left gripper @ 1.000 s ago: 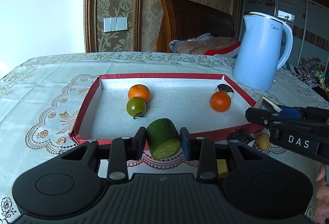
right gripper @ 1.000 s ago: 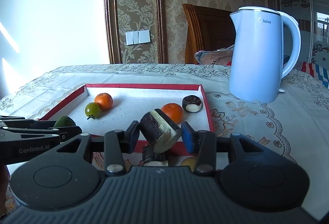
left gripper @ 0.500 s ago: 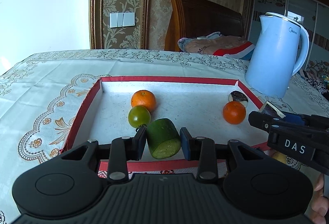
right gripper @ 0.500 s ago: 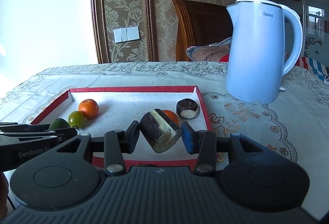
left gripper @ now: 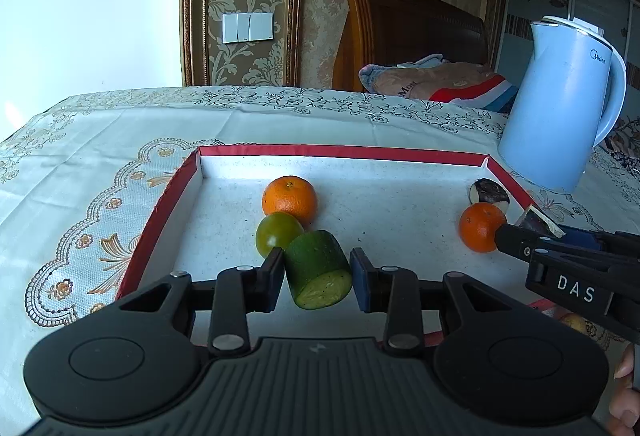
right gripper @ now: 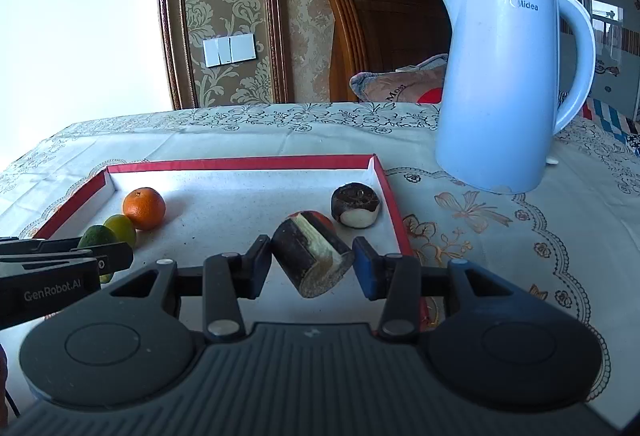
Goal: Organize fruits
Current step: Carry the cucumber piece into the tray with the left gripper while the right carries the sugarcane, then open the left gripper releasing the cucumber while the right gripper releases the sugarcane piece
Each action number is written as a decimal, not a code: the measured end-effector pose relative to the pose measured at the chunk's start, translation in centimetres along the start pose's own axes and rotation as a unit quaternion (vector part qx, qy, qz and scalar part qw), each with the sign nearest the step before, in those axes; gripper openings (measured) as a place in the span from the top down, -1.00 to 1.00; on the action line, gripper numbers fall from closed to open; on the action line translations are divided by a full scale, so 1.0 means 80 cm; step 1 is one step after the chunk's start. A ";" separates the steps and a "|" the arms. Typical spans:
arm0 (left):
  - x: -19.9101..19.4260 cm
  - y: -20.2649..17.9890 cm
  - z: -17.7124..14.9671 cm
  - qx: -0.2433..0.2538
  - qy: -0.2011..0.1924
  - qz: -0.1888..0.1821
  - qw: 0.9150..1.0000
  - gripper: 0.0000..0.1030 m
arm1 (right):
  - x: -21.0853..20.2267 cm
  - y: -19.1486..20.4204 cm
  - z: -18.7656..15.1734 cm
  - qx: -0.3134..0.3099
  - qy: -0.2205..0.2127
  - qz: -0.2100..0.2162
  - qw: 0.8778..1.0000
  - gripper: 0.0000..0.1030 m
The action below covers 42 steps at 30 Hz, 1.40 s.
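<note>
My left gripper (left gripper: 316, 274) is shut on a green cucumber piece (left gripper: 316, 268), held over the near left part of a red-rimmed white tray (left gripper: 340, 151). Just beyond it lie a green tomato (left gripper: 276, 234) and an orange (left gripper: 289, 198). My right gripper (right gripper: 312, 262) is shut on a dark eggplant piece (right gripper: 310, 258) over the tray's right side (right gripper: 394, 212). Behind it sit a second orange (left gripper: 480, 226) and another dark eggplant piece (right gripper: 356, 204). The right gripper shows in the left wrist view (left gripper: 560, 260).
A light blue kettle (right gripper: 504, 84) stands on the tablecloth right of the tray. A small yellowish item (left gripper: 576, 322) lies on the cloth near the tray's front right corner. A wooden chair (left gripper: 404, 32) with folded cloth stands behind the table.
Both grippers have moved forward over the tray with their pieces held. The tray and fruits now appear closer in both views.
</note>
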State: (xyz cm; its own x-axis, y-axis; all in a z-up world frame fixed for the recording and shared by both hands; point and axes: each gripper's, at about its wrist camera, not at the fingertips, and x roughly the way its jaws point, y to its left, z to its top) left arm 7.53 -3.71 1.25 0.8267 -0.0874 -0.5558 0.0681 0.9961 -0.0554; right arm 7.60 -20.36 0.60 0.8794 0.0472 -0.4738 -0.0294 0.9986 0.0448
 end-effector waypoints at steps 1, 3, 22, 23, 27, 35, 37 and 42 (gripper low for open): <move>0.001 0.000 0.000 0.000 0.000 0.001 1.000 0.32 | 0.002 0.001 0.000 -0.001 0.002 -0.001 1.000 0.18; 0.004 0.000 0.001 0.000 0.001 0.003 1.000 0.32 | 0.008 0.001 0.000 -0.001 0.006 -0.004 1.000 0.18; 0.024 0.005 0.003 -0.010 0.008 0.022 1.000 0.11 | 0.016 0.000 0.003 0.007 0.009 -0.005 1.000 0.18; 0.023 0.005 0.003 -0.011 0.004 0.025 1.000 0.03 | 0.016 0.000 0.003 0.006 0.008 -0.006 1.000 0.18; 0.016 0.008 0.004 -0.020 -0.013 0.028 0.999 -0.33 | 0.015 0.001 0.002 0.008 0.008 -0.006 1.000 0.17; 0.018 0.011 0.004 -0.025 -0.003 0.022 0.999 -0.35 | 0.008 0.003 0.002 0.003 -0.011 -0.015 1.000 -0.28; 0.018 0.012 0.004 -0.026 -0.005 0.023 0.999 -0.35 | 0.007 0.002 0.002 0.004 -0.012 -0.015 1.000 -0.30; 0.017 0.013 0.004 -0.029 -0.004 0.020 0.999 -0.35 | 0.005 0.001 0.001 0.007 -0.016 -0.016 1.000 -0.47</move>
State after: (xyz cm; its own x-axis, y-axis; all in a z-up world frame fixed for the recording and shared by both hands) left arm 8.89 -2.83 0.68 0.8323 -0.0472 -0.5523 0.0028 0.9967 -0.0809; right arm 7.97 -20.30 0.52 0.8946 0.0142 -0.4466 0.0056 0.9991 0.0431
